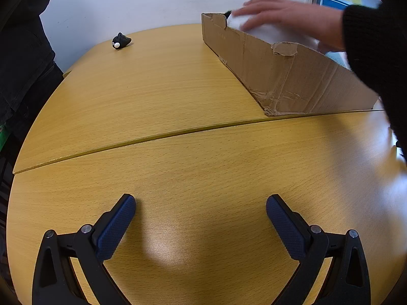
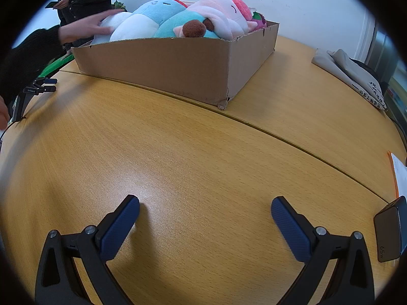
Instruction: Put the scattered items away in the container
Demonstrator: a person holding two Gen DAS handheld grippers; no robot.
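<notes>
A low cardboard box [image 1: 285, 76] stands on the wooden table at the right; it also shows in the right wrist view [image 2: 178, 68], filled with several plush toys, among them a blue one [image 2: 157, 12] and a pink one [image 2: 221, 12]. A bare hand [image 1: 287, 17] rests on a white plush in the box. A small black toy with a white dot [image 1: 120, 41] lies alone at the table's far left edge. My left gripper [image 1: 201, 211] is open and empty above the table. My right gripper [image 2: 204, 212] is open and empty too.
A person in black stands at the left [image 1: 23, 50]. A folded grey cloth bag [image 2: 351, 73] lies at the right. A dark charger block [image 2: 389, 231] and a paper [image 2: 399, 175] lie near the right edge. The other gripper [image 2: 33, 91] shows at the far left.
</notes>
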